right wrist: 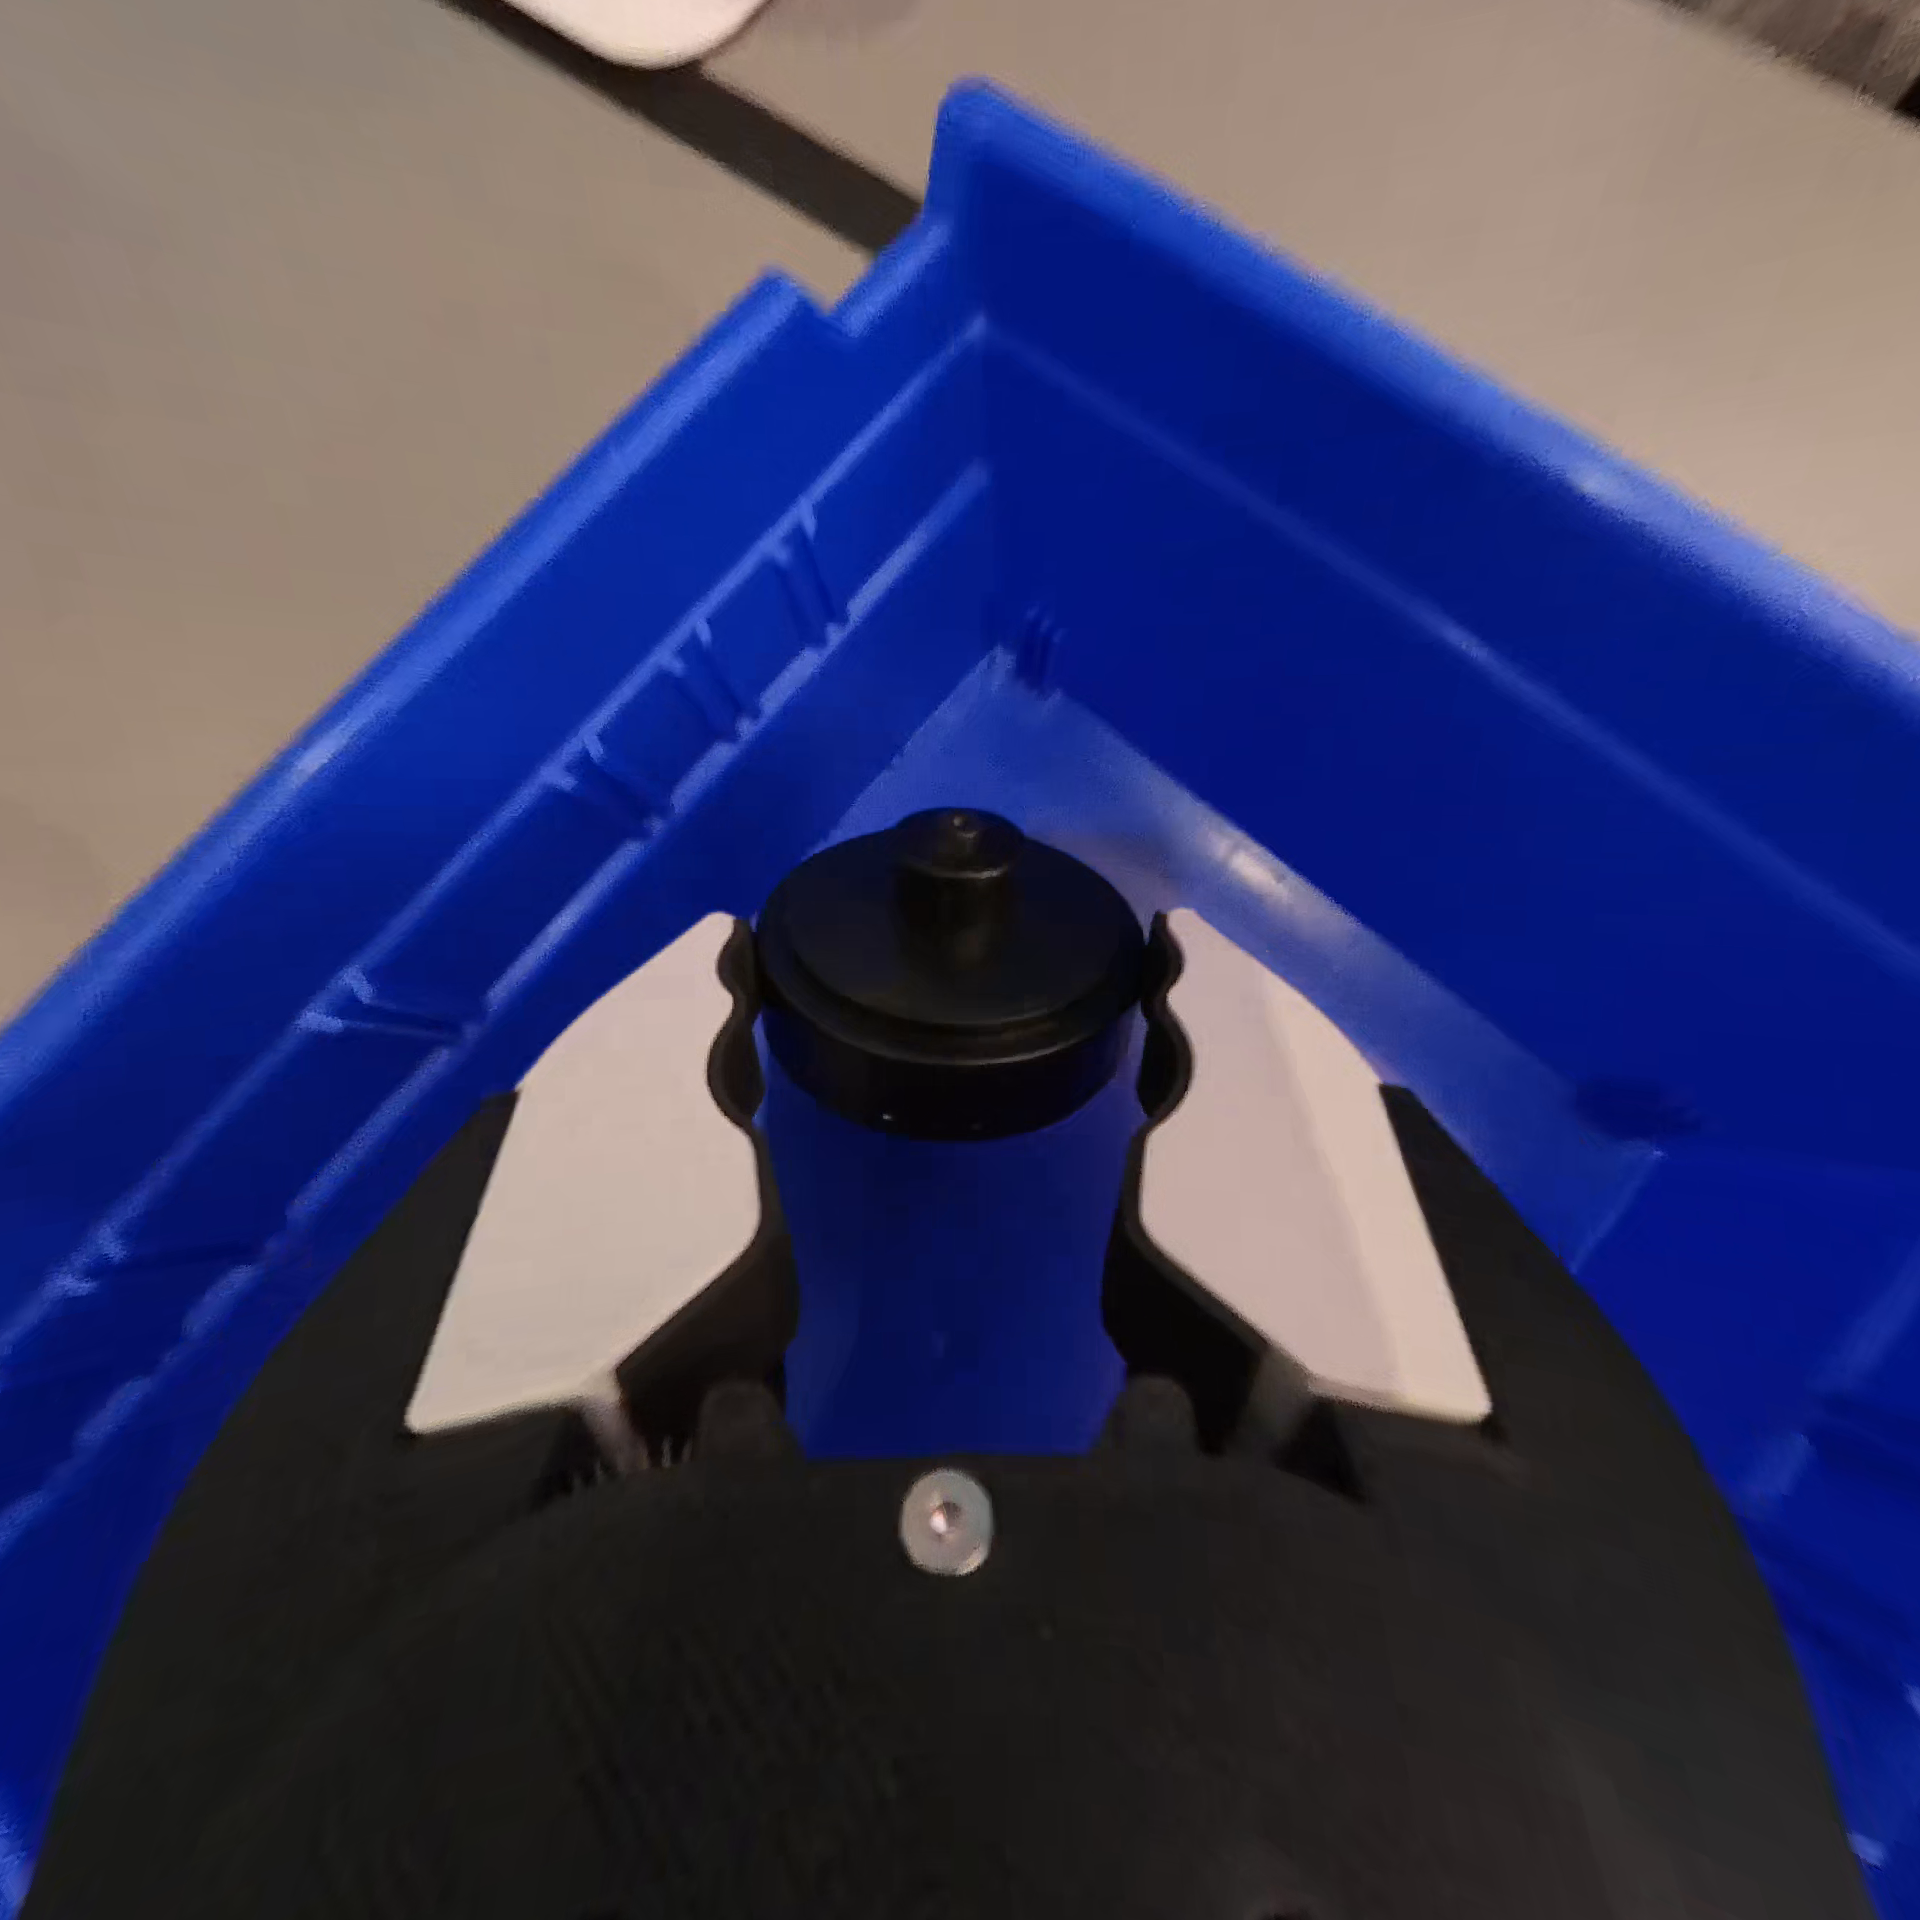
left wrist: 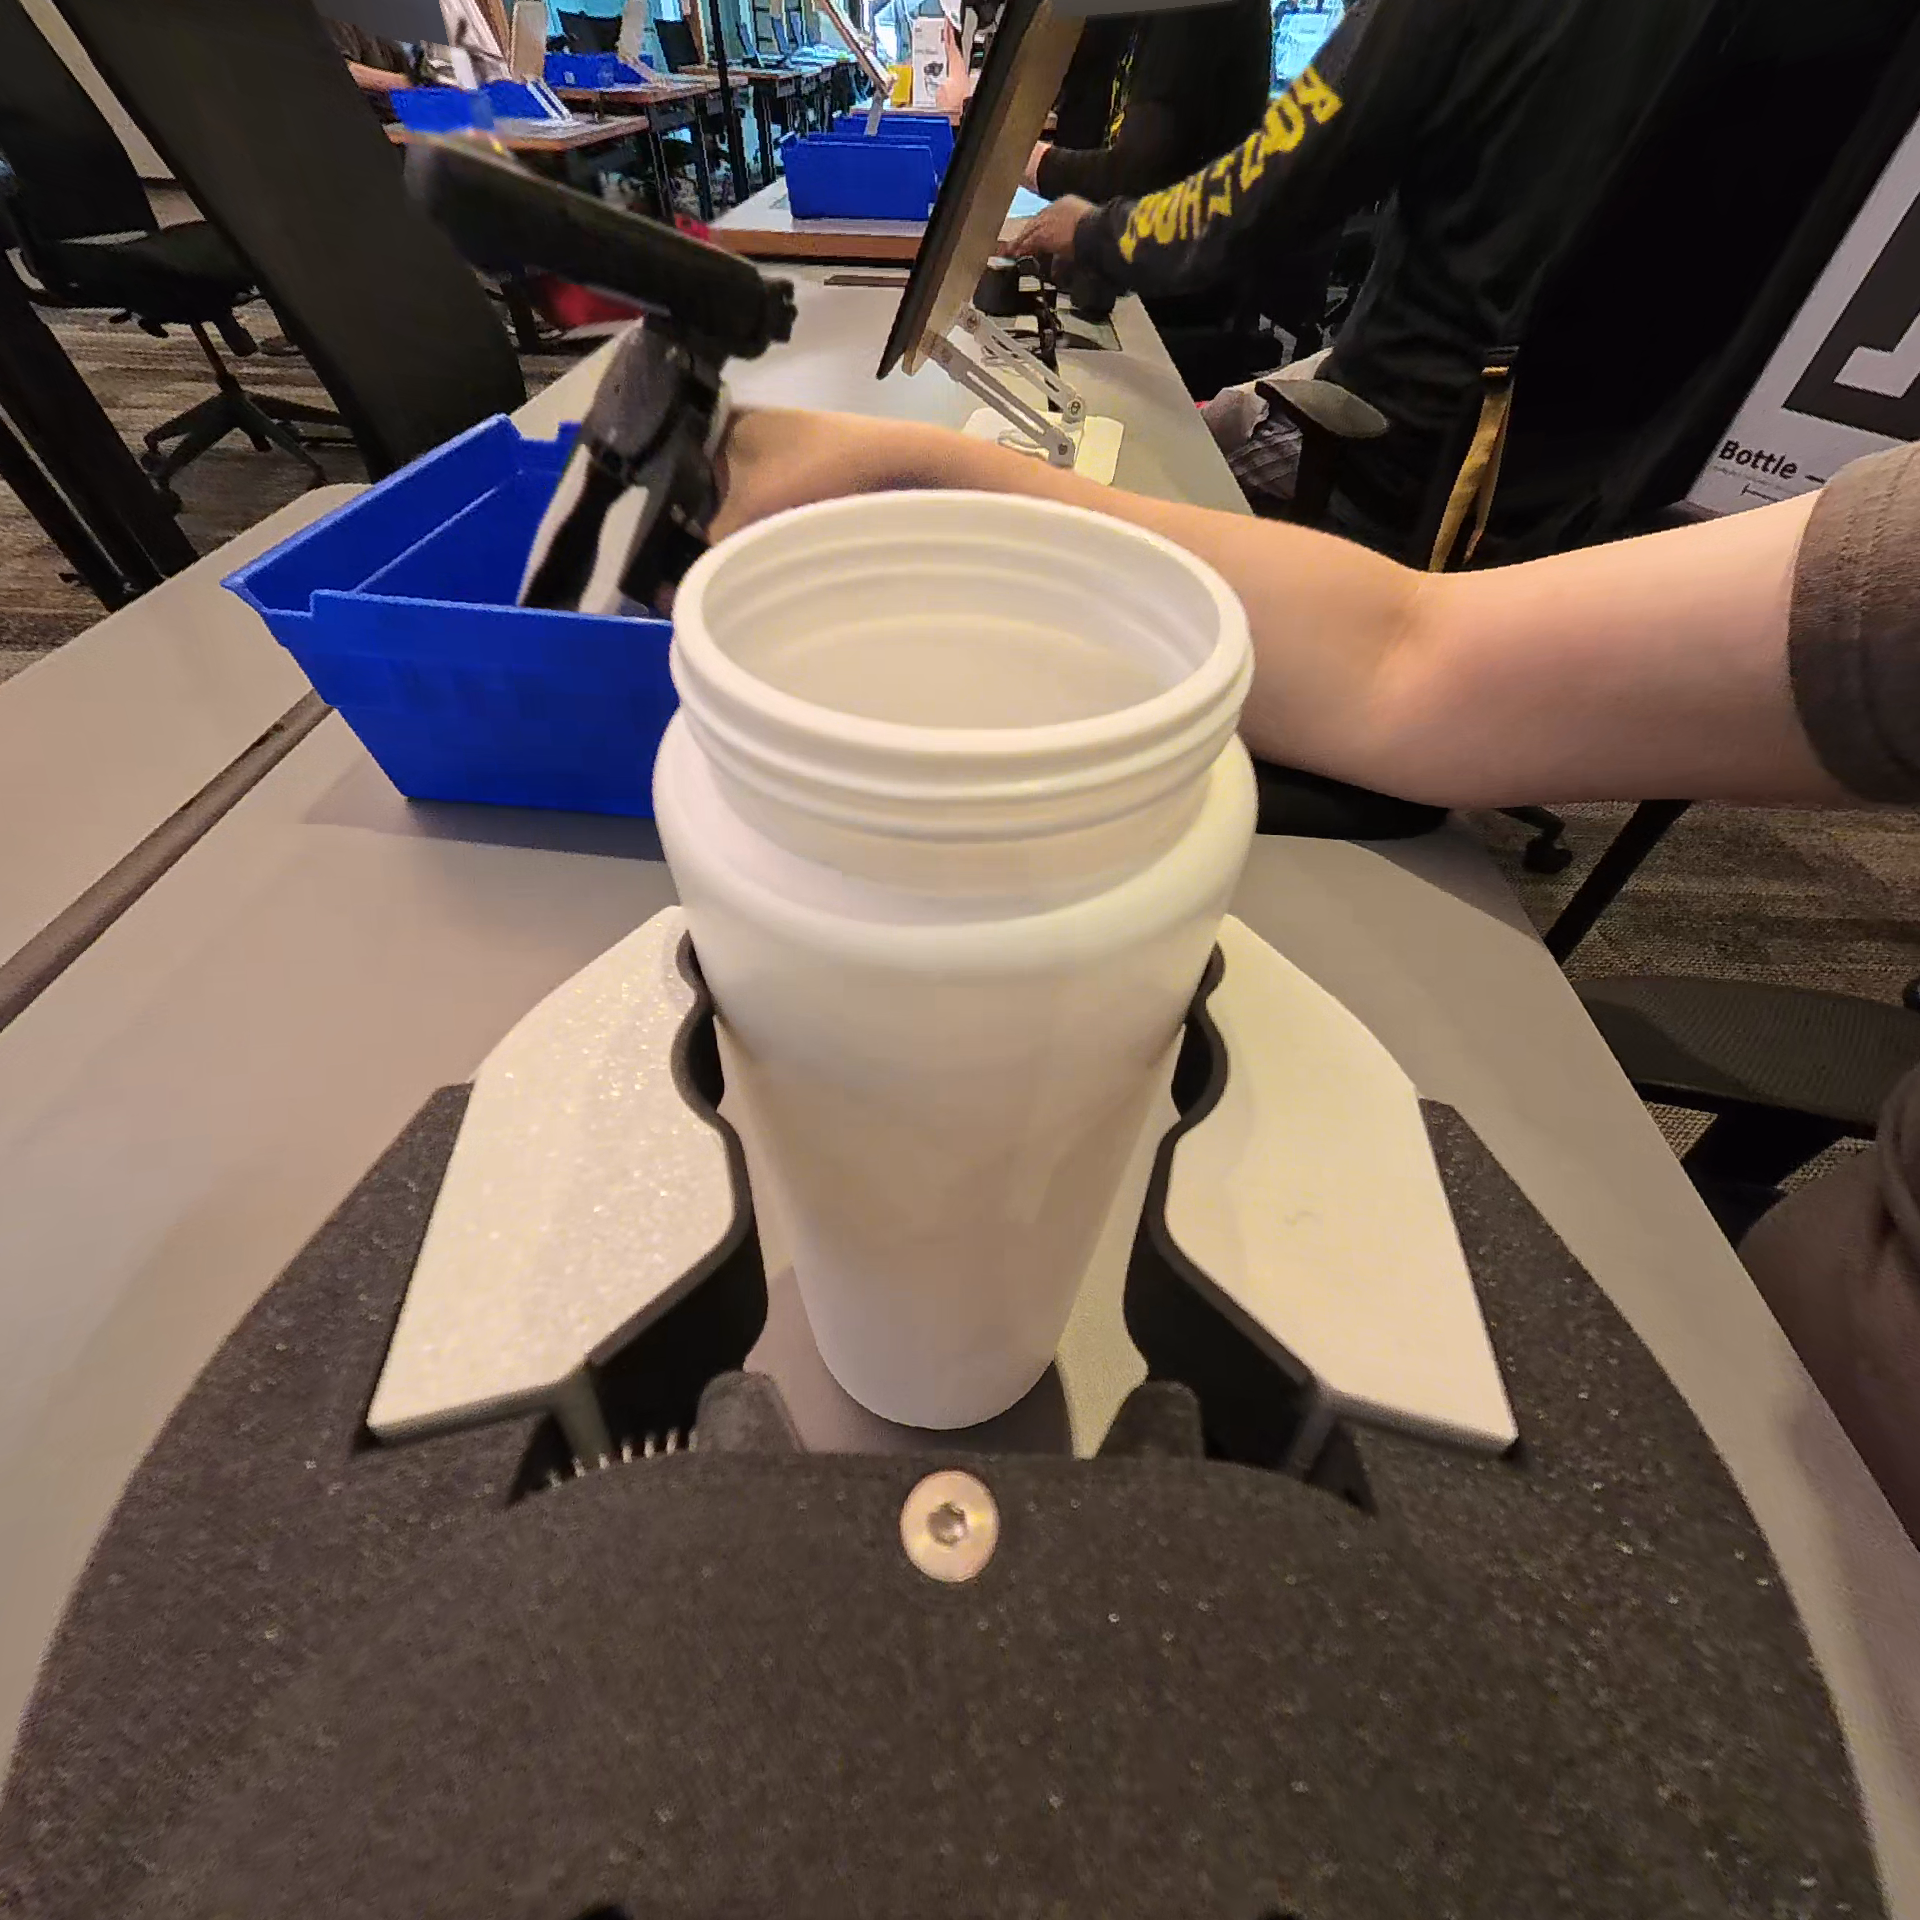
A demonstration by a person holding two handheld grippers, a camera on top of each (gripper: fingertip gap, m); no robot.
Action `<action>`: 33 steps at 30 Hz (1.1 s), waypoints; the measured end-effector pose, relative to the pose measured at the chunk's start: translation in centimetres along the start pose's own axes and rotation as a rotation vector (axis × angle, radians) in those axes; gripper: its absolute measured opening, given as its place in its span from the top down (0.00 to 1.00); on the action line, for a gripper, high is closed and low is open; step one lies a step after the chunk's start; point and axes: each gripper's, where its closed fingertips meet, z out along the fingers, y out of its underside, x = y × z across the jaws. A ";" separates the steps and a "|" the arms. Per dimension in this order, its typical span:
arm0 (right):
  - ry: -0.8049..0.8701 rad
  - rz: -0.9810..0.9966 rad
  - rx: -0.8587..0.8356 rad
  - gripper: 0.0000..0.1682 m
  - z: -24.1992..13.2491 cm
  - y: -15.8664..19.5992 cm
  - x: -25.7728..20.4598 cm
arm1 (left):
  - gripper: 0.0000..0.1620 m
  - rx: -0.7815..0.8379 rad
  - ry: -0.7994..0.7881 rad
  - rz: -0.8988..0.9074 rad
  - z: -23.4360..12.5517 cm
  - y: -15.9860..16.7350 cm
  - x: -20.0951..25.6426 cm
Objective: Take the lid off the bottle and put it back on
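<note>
At the upper left of the left wrist view the right claw dips into the blue bin, likely parking the lid. In its own view its 2 fingers are closed on that black lid, low centre, over the bin's corner. Mid-frame, the left claw clamps the open white bottle upright on the bench, steadying it.

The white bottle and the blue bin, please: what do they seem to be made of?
White bottle: probably matte opaque plastic, with moulded screw threads at its open neck. Blue bin: likely glossy rigid plastic, with moulded ribs and soft highlights on its walls.
</note>
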 end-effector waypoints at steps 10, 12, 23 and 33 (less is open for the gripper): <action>0.012 -0.063 -0.153 0.56 0.8 2.7 0.3 | 0.47 0.007 -0.080 -0.029 -0.5 0.0 -1.6; 0.048 -0.054 -0.122 0.55 -0.8 1.8 0.8 | 0.47 0.013 -0.091 -0.047 -0.8 -0.1 -2.0; -0.423 -0.390 0.634 0.47 -14.2 -13.6 -19.5 | 0.47 0.170 -0.155 -0.098 -5.6 -5.5 -3.3; -0.904 -0.457 0.515 0.47 -9.9 -12.1 -33.7 | 0.47 0.237 -0.118 -0.102 -7.1 -7.9 -2.0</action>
